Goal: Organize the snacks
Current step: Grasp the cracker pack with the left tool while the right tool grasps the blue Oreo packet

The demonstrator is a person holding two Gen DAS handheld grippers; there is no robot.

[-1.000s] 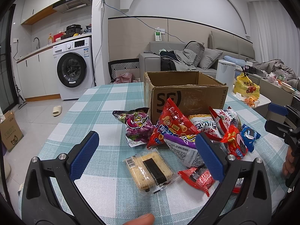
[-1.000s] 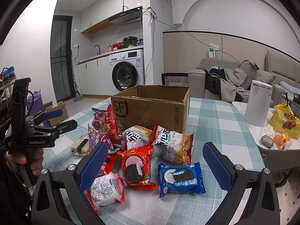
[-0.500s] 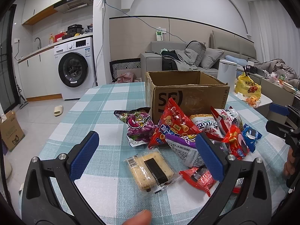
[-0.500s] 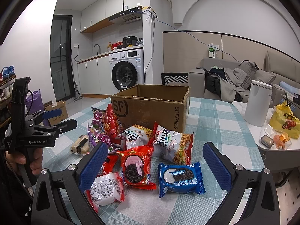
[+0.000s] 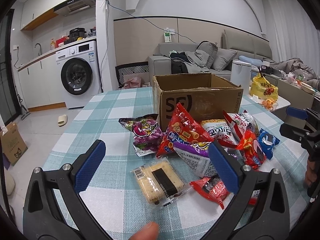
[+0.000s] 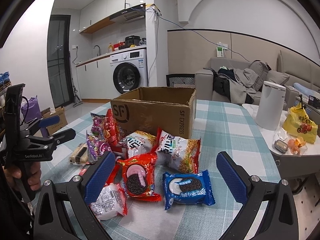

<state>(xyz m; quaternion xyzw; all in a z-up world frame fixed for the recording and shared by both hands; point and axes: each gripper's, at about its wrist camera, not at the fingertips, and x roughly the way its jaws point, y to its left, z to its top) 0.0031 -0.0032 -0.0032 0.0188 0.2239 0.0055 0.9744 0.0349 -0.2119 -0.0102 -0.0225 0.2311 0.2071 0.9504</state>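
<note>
The left tongs (image 5: 156, 164) are spread wide and hold nothing. They hang just over the cracker pack (image 5: 159, 180), likely to pick it first. The right tongs (image 6: 166, 172) gape empty too, above the blue cookie pack (image 6: 187, 189) near the bench's (image 5: 96, 124) front edge. The other snacks (image 5: 186, 138) lie piled in the middle of the bench, touching the open box (image 5: 198, 96) (where they probably go). Nothing is packed yet.
</note>
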